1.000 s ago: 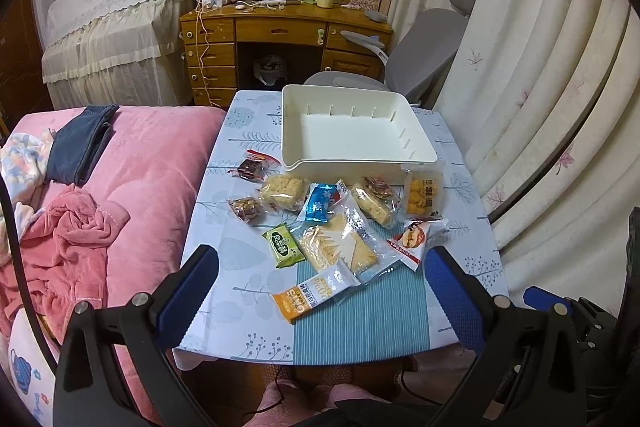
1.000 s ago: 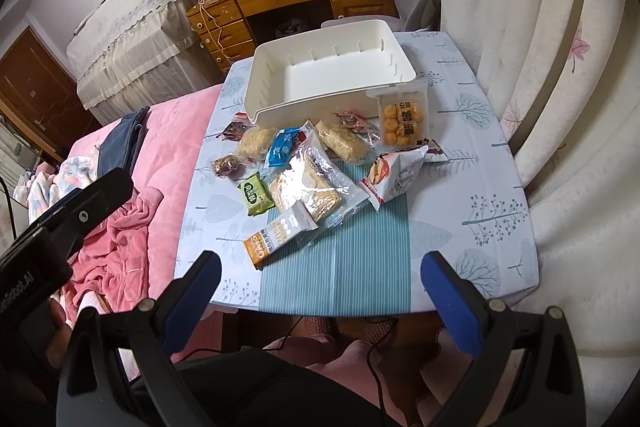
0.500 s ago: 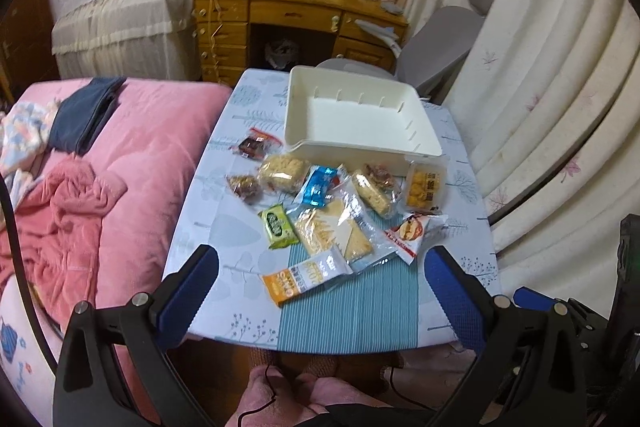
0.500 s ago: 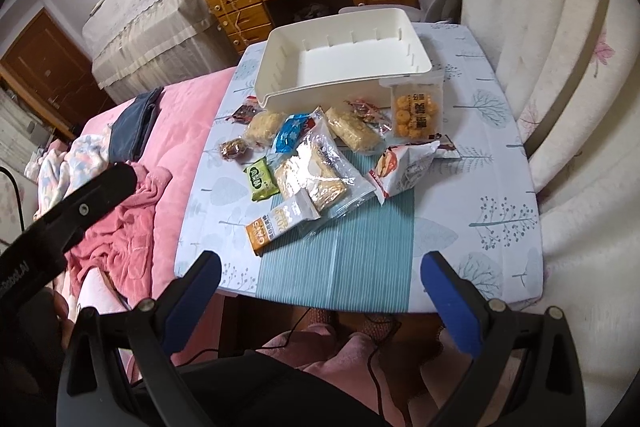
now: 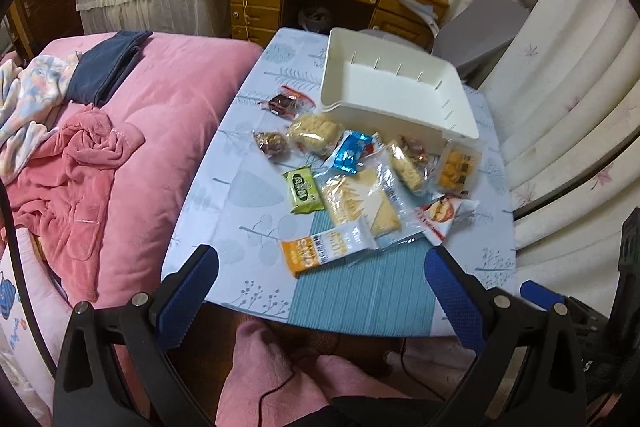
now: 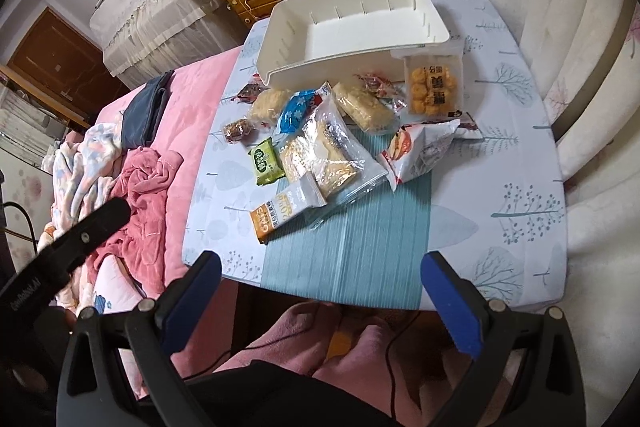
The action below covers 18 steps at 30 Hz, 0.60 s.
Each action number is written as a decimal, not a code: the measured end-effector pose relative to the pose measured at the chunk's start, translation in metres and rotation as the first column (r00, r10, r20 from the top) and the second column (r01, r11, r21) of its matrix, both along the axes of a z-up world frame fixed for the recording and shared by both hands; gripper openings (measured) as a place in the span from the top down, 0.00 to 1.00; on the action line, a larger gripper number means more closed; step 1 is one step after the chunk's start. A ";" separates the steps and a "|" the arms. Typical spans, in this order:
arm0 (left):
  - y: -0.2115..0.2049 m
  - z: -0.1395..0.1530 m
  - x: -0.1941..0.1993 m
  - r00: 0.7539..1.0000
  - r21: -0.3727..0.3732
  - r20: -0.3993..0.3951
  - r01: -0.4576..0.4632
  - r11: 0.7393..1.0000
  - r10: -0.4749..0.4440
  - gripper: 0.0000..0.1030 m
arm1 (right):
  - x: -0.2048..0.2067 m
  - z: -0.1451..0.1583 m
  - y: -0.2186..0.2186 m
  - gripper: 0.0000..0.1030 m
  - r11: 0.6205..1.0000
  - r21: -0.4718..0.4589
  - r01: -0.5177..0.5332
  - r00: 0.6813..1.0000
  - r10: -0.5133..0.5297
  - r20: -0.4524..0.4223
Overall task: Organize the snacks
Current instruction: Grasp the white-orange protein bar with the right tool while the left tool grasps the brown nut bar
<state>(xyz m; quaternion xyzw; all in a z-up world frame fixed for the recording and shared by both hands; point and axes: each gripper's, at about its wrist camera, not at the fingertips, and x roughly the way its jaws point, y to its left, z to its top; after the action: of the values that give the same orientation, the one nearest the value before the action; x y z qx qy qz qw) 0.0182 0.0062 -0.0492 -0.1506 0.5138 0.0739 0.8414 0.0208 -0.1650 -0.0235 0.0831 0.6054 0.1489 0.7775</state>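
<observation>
Left wrist view: the left gripper (image 5: 320, 291) is hovering at the bottom of the frame, its blue-padded fingers (image 5: 188, 291) standing wide apart and holding nothing. The tabletop (image 5: 224, 227) is occupying the centre. The white bin (image 5: 396, 95) is sitting at upper centre, nothing lying inside it. The snacks are lying in a cluster just below the bin: an orange-and-white cracker pack (image 5: 326, 251) nearest the fingers, a green packet (image 5: 304, 189) to its upper left, a clear bag of crackers (image 5: 360, 201) at centre, a blue packet (image 5: 351, 156) above that, and a yellow biscuit pack (image 5: 459, 169) at right, touching the bin's front wall. A pink bed (image 5: 132, 131) is filling the left of the frame.

Right wrist view: the right gripper (image 6: 320, 293) is hovering at the bottom edge, fingers (image 6: 450, 301) likewise spread wide and empty. The bin (image 6: 348, 27) is appearing at upper centre, the snack cluster just below it, and a red-and-white chip bag (image 6: 416, 151) is lying right of centre. The cracker pack (image 6: 286, 213) is lying nearest the fingers.
</observation>
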 end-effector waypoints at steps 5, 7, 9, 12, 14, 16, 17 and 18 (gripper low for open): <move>0.016 -0.010 0.018 0.999 0.003 -0.042 0.018 1.000 -0.018 0.00 | 0.014 -0.008 0.002 0.03 0.998 0.012 0.060 0.997 -0.059 -0.042; 0.025 -0.014 0.028 0.998 0.018 -0.061 0.031 0.999 -0.030 0.00 | 0.019 -0.011 0.004 0.03 0.995 0.016 0.094 0.994 -0.093 -0.054; 0.036 -0.017 0.042 0.996 0.011 -0.075 0.051 0.999 -0.050 0.00 | 0.026 -0.015 0.007 0.03 0.990 0.024 0.138 0.988 -0.136 -0.071; 0.054 -0.019 0.060 0.993 -0.002 -0.078 0.092 0.996 -0.092 0.00 | 0.035 -0.019 0.012 0.03 0.975 0.043 0.216 0.972 -0.211 -0.102; 0.065 -0.021 0.075 0.987 -0.010 -0.082 0.140 0.990 -0.140 0.00 | 0.039 -0.023 0.017 0.03 0.963 0.051 0.264 0.960 -0.257 -0.114; 0.073 -0.023 0.089 0.979 -0.018 -0.088 0.181 0.983 -0.182 0.00 | 0.042 -0.030 0.024 0.03 0.945 0.063 0.320 0.940 -0.308 -0.148; 0.076 -0.024 0.096 0.975 -0.016 -0.091 0.204 0.979 -0.205 0.01 | 0.044 -0.034 0.028 0.03 0.936 0.064 0.346 0.929 -0.331 -0.167; 0.080 -0.026 0.103 0.968 -0.013 -0.095 0.231 0.973 -0.231 0.01 | 0.045 -0.037 0.031 0.03 0.928 0.065 0.366 0.919 -0.350 -0.180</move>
<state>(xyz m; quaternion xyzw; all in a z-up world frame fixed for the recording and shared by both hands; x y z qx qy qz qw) 0.1215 0.0866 -0.0754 -0.0867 0.5676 -0.0179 0.8185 0.0660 -0.1338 -0.0603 0.2421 0.6344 0.0261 0.7336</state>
